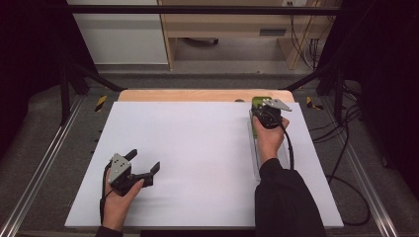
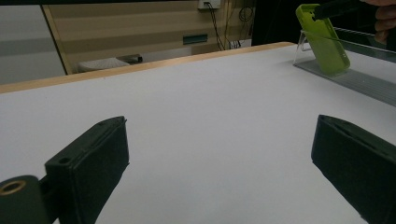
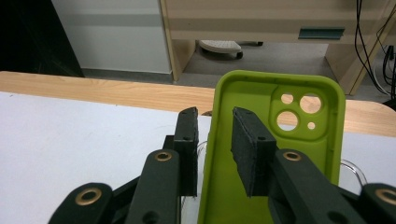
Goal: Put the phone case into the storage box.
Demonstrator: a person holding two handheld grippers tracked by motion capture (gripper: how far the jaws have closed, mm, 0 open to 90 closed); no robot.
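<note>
Over at the far right of the white tabletop (image 1: 197,163), the right gripper (image 3: 215,149) straddles the left edge of the lime-green silicone phone case (image 3: 299,140), jaws not yet closed, while it leans upright on a clear acrylic stand (image 2: 345,77). The left gripper (image 1: 143,165) rests wide open.

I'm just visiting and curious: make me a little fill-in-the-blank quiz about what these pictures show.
1. The phone case is coloured ____.
2. The case leans on a clear stand on the table's ____ side in the high view.
3. The right tongs have one jaw on each side of the case's ____ edge.
4. The left tongs have jaws that stand wide ____ over the white table.

Missing words: green; right; left; open
</note>
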